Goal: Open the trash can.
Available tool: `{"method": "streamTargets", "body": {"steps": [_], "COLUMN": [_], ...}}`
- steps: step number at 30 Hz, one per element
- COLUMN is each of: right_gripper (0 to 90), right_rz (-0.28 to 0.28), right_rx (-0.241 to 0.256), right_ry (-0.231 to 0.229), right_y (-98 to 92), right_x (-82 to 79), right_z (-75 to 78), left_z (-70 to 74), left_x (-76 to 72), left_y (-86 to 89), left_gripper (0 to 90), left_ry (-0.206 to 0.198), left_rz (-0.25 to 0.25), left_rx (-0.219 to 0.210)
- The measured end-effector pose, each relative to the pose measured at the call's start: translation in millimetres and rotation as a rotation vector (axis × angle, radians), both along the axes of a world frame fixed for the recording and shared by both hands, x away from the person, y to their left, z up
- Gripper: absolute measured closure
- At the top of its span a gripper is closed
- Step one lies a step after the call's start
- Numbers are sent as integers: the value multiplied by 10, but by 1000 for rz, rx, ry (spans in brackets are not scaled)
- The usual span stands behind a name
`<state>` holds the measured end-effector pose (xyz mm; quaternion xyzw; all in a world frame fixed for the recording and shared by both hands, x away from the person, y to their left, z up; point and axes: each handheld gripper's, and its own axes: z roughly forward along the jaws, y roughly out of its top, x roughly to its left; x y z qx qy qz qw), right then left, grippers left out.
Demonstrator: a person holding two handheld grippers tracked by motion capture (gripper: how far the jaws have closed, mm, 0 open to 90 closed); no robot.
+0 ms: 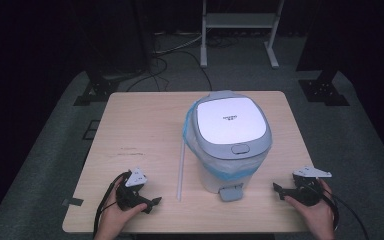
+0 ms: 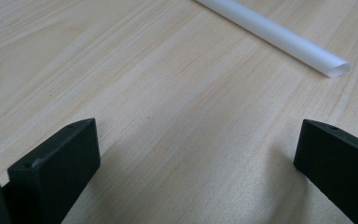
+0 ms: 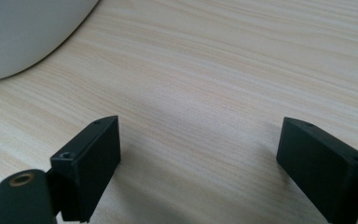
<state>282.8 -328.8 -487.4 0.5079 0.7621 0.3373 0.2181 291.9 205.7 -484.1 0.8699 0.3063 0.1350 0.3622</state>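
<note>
A white pedal bin with a grey lid rim, a blue bag edge and a grey foot pedal stands on the wooden table, right of centre. A thin white tube lies on the table just left of the bin, running front to back. My left gripper rests open near the front left edge, and the tube's near end lies ahead of its jaws. My right gripper rests open at the front right, with the bin's curved wall ahead to its left. Nothing is between either pair of jaws.
A white metal stand and black stand bases sit on the grey floor beyond the table, with cables running between them. Bare wood stretches across the table's left half and along the front edge.
</note>
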Motion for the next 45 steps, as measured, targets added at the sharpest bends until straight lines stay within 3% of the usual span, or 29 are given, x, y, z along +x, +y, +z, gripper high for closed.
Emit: {"method": "streamTargets", "body": {"steps": [3,4,10,11,15,16,22,26,29,45], "right_gripper": [159,218,379,460,568,625,738,851,892,896], "right_rz": [0,5,34,49,52,61,93,140,177,314], "right_rx": [4,7,15,20,25,37,76,116,129,174], "right_ry": [-1,-12,-30,-35,-39,-32,-26,-46,-56,-48], "right_y": [-3,-18,-52,-63,-73,-80,-80,-49,-6,233], "right_x": [-6,-13,-40,-64,-86,-89,-98,-138,-160,-231], "right_z": [2,5,12,15,18,23,59,120,152,219], "left_z": [0,0,0,0,1,1,0,0,0,-1], "left_x": [0,0,0,-1,-2,-3,-6,-6,-8,-11], "left_y": [0,0,0,0,1,1,1,1,2,2], "left_gripper": [0,0,0,0,0,0,0,0,0,0], "left_ry": [0,0,0,0,0,0,0,0,0,0], "left_rz": [0,0,0,1,2,3,7,7,9,12], "left_rx": [-1,0,0,0,1,1,0,0,0,-2]}}
